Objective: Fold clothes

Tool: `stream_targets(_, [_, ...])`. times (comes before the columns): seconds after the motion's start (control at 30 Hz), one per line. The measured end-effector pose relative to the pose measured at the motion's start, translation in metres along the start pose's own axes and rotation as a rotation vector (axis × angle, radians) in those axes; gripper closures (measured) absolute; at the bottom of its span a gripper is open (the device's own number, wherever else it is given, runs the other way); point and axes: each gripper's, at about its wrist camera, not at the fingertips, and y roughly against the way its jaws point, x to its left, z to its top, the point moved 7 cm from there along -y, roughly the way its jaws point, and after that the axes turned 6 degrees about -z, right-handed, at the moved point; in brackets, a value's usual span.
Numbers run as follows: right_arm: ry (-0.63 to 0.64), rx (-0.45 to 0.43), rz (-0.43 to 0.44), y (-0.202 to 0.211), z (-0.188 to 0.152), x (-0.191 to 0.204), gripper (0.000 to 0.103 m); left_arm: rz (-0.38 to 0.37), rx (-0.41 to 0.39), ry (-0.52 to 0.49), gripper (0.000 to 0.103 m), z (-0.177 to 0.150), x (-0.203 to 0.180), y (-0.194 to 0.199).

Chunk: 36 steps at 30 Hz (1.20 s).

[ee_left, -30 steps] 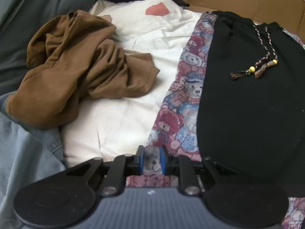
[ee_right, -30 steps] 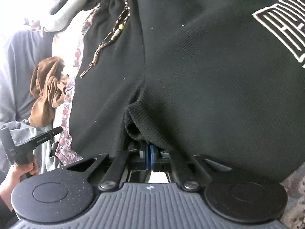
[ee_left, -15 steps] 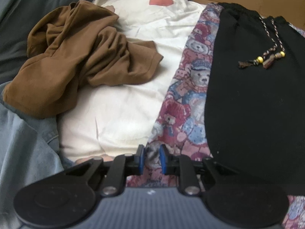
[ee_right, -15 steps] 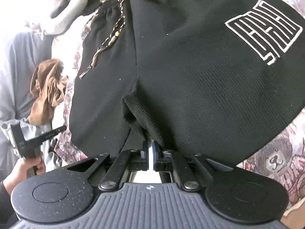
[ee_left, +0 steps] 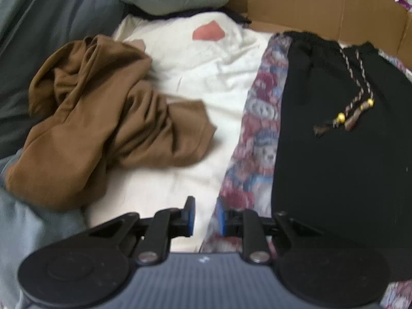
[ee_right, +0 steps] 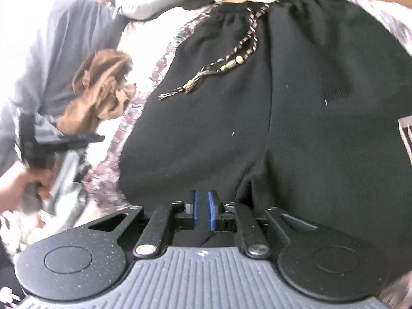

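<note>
Shorts [ee_left: 342,170] lie flat on printed blanket [ee_left: 255,139], R side. Crumpled shirt [ee_left: 103,128] well apart to L, on pale sheet [ee_left: 206,77]. Cardboard [ee_left: 322,7] behind shorts' waistband.

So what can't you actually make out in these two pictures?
- White logo on the black shorts: right wrist view, cut off by the edge.
- Shorts' hem: both views, behind the gripper bodies.
- Person's hand: right wrist view, motion-blurred.
- Bear-print cloth: left wrist view, mostly under clothes.
</note>
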Motion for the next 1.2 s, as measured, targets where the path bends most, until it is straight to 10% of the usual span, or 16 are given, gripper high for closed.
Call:
stream_targets(0.47, [0.105,0.072,-0.214,-0.014,-0.005,-0.034,0.092,-0.057,-0.138,0.011,0.083,0.052,-0.016,-0.037])
stream_targets(1.0, [0.094,0.076,-0.163,0.0,0.018,-0.026,0.087,-0.077,-0.161,-0.092,0.086,0.052,-0.058,-0.055])
stream_targets(1.2, [0.09,-0.011,-0.158,0.001,0.067,-0.03,0.069,-0.082,-0.11,-0.019,0.083,0.062,-0.039,-0.042])
